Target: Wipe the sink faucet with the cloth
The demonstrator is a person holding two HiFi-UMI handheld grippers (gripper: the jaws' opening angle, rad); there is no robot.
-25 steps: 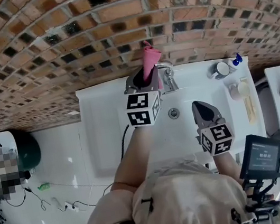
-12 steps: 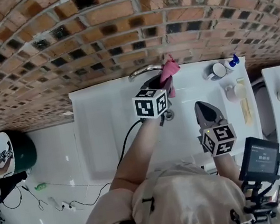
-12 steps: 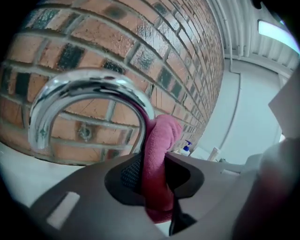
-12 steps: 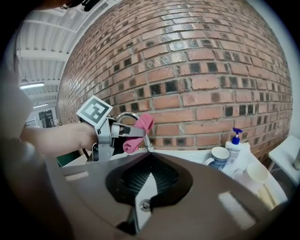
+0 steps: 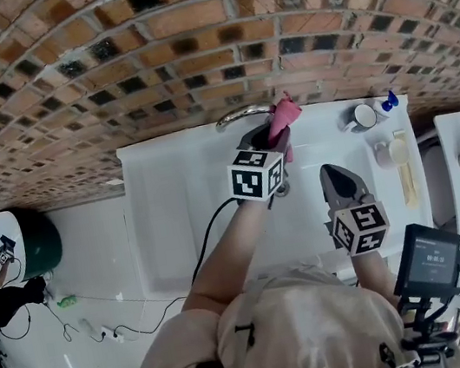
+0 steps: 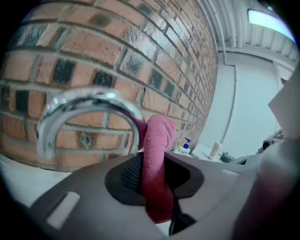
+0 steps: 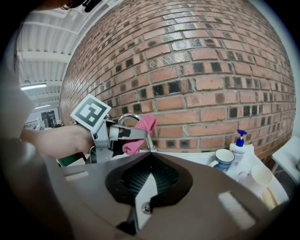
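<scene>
Your left gripper [image 5: 270, 135], clenched on the cloth [image 5: 284, 114], has dropped against the faucet [image 5: 236, 116], so wiping is underway; right gripper [image 5: 331, 171] closed, empty.

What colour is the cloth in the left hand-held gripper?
Deep pink. The cloth shows best in the left gripper view.

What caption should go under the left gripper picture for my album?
Left gripper clamps a pink cloth next to the curved chrome faucet, with a brick wall behind.
</scene>
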